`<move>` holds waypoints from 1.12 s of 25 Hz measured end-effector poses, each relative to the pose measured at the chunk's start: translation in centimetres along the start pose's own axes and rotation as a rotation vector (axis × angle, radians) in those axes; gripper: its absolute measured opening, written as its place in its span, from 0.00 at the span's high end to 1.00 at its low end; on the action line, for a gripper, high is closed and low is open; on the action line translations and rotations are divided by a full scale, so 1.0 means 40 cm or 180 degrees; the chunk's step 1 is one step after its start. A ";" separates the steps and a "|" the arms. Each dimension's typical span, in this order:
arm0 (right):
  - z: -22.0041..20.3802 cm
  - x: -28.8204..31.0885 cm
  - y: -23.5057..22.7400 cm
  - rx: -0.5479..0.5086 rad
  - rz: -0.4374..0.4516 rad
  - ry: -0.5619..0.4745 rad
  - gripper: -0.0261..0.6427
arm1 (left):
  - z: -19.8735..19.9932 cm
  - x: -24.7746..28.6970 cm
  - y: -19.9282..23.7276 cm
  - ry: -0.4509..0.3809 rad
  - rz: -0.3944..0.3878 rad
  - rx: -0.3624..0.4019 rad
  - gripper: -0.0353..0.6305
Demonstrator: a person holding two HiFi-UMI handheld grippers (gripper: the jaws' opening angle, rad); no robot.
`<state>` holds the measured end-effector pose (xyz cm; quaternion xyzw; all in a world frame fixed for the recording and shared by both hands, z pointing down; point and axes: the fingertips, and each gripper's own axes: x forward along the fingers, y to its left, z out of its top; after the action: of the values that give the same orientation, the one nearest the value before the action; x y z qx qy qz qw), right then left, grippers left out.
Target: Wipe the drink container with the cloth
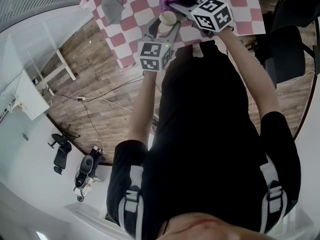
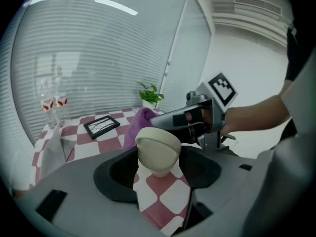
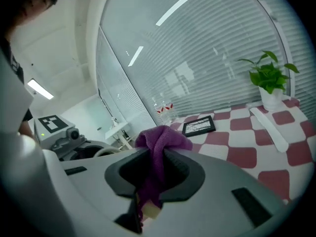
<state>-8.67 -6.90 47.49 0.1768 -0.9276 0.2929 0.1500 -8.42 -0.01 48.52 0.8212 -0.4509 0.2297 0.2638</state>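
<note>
Checkered table (image 1: 240, 4); left gripper (image 2: 160, 169) fingers (image 2: 117, 174) clamp one cup (image 2: 159, 149), right gripper (image 3: 155, 174) pinches one purple cloth (image 3: 160, 141).

Two grippers: left gripper (image 1: 167, 28), right gripper (image 1: 175, 3). One drink container (image 2: 159, 149). One purple cloth (image 3: 160, 142). Two bottles (image 2: 48, 107). One black frame (image 2: 101, 125). One potted plant (image 3: 269, 75).

From the head we look steeply down our own front; the checked table (image 1: 135, 6) lies far off at twelve o'clock. Our left gripper camera sits close behind its jaws and faces across that table to the blinds (image 2: 98, 58), with the right gripper (image 2: 157, 120) near, at three o'clock. Our right gripper camera faces the same blinds, with the left gripper (image 3: 101, 152) at nine o'clock. Both share the black frame (image 2: 101, 126) and the bottles (image 2: 53, 105).
</note>
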 end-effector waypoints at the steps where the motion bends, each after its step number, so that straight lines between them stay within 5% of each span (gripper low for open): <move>1: -0.023 -0.002 -0.019 0.0083 -0.0051 0.0034 0.84 | 0.002 0.002 -0.012 0.0009 -0.0028 0.0151 0.53; 7: -0.170 -0.034 -0.146 0.0720 -0.0410 0.0200 0.84 | 0.002 0.007 -0.080 0.0008 -0.0193 0.0927 0.53; 13: -0.255 -0.075 -0.205 0.0840 -0.0697 0.0375 0.84 | -0.010 0.009 -0.096 0.0030 -0.0209 0.1110 0.53; 20: -0.317 -0.131 -0.158 0.0612 -0.0699 0.0646 0.84 | 0.007 0.014 -0.067 -0.0023 -0.0159 0.0794 0.53; 24: -0.370 -0.149 -0.060 0.0454 -0.0389 0.0851 0.84 | 0.023 0.027 -0.044 0.0042 -0.0118 0.0505 0.53; 28: -0.399 -0.129 0.025 0.0381 -0.0121 0.0920 0.84 | 0.042 0.045 -0.043 0.0101 -0.0113 0.0460 0.53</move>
<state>-1.67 4.61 57.53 0.1590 -0.8737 0.3672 0.2767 -5.83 -1.42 47.99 0.8422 -0.4143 0.2698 0.2150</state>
